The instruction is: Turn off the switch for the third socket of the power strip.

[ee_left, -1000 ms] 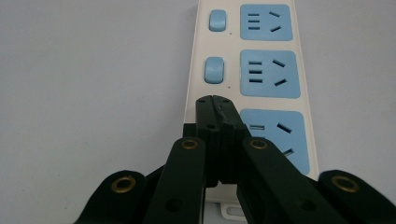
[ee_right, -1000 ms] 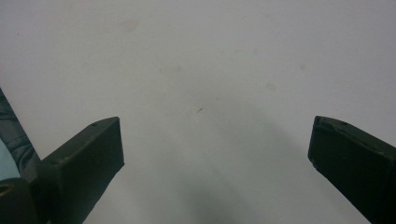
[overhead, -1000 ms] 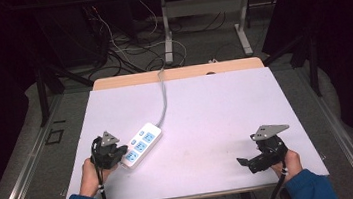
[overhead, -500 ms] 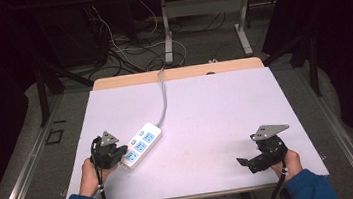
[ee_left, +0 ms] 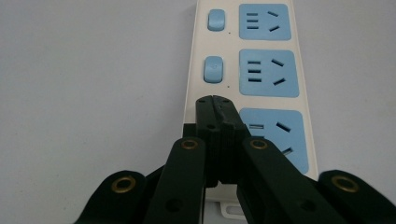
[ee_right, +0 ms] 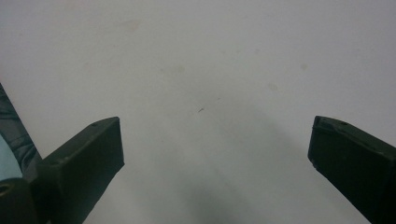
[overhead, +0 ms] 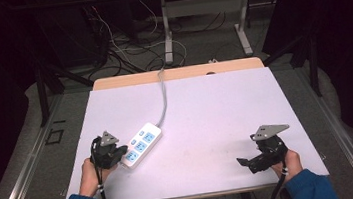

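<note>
The white plastic power strip with 3 blue sockets [overhead: 141,143] lies near-left on the table. The left gripper [ee_left: 214,100], jaws pressed together, rests on its near end; the right gripper [overhead: 244,162] gapes wide, empty.

**Counter and what lies on it**

A counter [overhead: 205,106] covered by a pale lilac-white sheet carries a white power strip [overhead: 142,144] with blue sockets near its front left. The strip's grey cord [overhead: 163,98] runs across the sheet and over the far edge.
</note>
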`<state>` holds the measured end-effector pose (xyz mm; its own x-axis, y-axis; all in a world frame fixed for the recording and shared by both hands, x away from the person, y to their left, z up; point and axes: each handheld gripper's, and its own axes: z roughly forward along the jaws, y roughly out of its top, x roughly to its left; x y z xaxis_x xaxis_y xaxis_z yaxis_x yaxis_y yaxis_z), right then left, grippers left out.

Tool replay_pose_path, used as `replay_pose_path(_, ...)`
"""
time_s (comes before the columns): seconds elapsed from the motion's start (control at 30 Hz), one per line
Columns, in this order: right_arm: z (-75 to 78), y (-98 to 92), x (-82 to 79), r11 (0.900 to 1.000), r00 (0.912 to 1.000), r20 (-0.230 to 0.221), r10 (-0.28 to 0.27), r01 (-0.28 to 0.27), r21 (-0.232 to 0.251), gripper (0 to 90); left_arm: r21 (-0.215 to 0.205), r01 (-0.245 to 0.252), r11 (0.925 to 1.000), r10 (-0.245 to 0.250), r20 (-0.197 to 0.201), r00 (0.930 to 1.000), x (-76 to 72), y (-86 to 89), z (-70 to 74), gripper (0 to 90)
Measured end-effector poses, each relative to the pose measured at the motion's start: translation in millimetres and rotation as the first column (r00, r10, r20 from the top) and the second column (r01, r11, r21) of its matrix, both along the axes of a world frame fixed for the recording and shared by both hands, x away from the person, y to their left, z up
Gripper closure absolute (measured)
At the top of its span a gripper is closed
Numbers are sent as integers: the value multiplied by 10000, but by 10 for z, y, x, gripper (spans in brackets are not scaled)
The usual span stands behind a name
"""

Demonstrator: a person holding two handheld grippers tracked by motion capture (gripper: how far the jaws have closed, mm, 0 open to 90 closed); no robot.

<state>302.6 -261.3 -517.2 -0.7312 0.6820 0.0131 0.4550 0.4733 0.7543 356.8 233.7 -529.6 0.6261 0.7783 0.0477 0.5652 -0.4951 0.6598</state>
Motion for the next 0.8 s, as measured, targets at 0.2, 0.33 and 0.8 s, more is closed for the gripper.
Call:
replay_pose_path(0.2, -1, 0, 3, 10000, 10000, -31, 19, -19, 1, 29, 97, 75, 9999, -75, -38, 10000, -4, -3, 5, 900)
replay_pose_path(0.33, 5, -1, -1, 9999, 10000, -67, -31, 30, -109, 29, 100, 78, 9999, -78, -34, 10000, -5, -4, 5, 900)
replay_pose_path(0.8, 6, 0, -5, 9999, 10000, -70, -39, 38, -119, 29, 113, 97, 9999, -97, -32, 9999, -4, -3, 6, 900)
